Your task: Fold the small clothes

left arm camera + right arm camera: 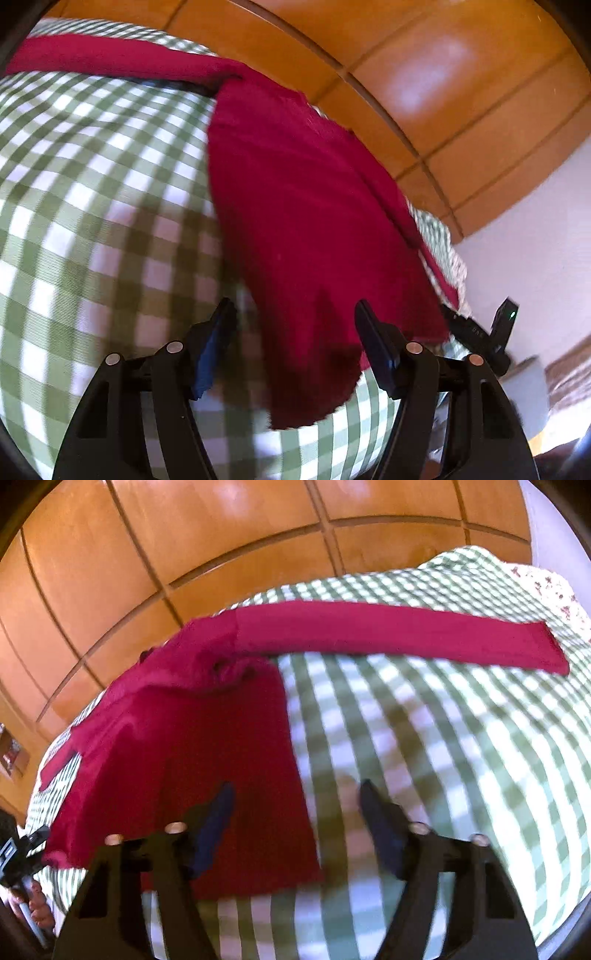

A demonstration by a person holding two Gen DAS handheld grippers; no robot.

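Red garment (192, 738) lies flat on the checked bedcover (424, 757), hem nearest both grippers, long axis running away; left gripper (295, 317) and right gripper (295, 794) jaws part-open, each straddling a hem corner, pads not pressing.

A red garment (207, 746) is lying on a green checked cover (424, 738), one sleeve (399, 635) stretching right. The right gripper (295, 794) is hovering over its hem edge, jaws apart, apparently gripping nothing. Wooden panels (184, 546) are rising behind.

Bright daylight, motion blur, fisheye-warped edges
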